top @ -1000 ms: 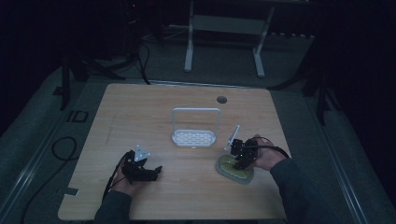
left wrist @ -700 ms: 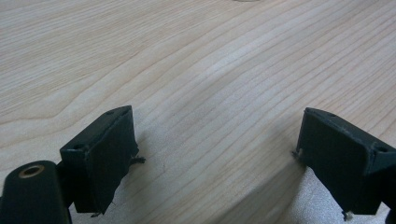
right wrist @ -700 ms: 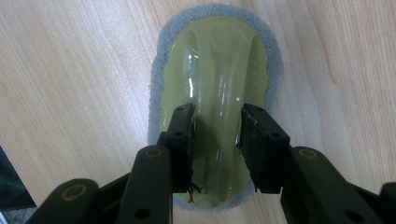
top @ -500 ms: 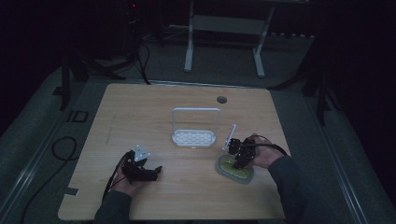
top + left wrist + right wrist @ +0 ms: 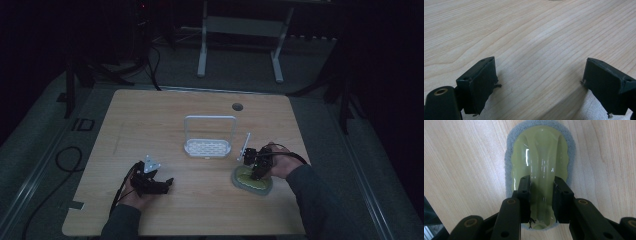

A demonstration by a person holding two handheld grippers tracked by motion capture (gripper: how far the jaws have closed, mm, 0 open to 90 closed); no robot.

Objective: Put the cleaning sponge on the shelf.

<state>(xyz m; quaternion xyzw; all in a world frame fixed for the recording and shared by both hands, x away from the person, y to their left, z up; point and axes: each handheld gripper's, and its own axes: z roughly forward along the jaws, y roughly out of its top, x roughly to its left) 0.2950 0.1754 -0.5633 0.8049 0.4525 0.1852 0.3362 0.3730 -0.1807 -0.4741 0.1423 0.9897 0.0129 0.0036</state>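
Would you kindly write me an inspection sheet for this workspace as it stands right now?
Surface: wooden table, with a round grommet hole near the far edge.
Job's things: yellow-green sponge scrubber with a grey foam base, lying flat near the right front; white rack with an upright hoop at centre.
Clutter: nothing seen.
Grippers: right gripper has its jaws closed on the scrubber's raised handle ridge; left gripper is open over bare wood.
Cables: one trails from each gripper; a loose black cable lies on the floor at left.
Surroundings: dark room, white stand legs behind the table.
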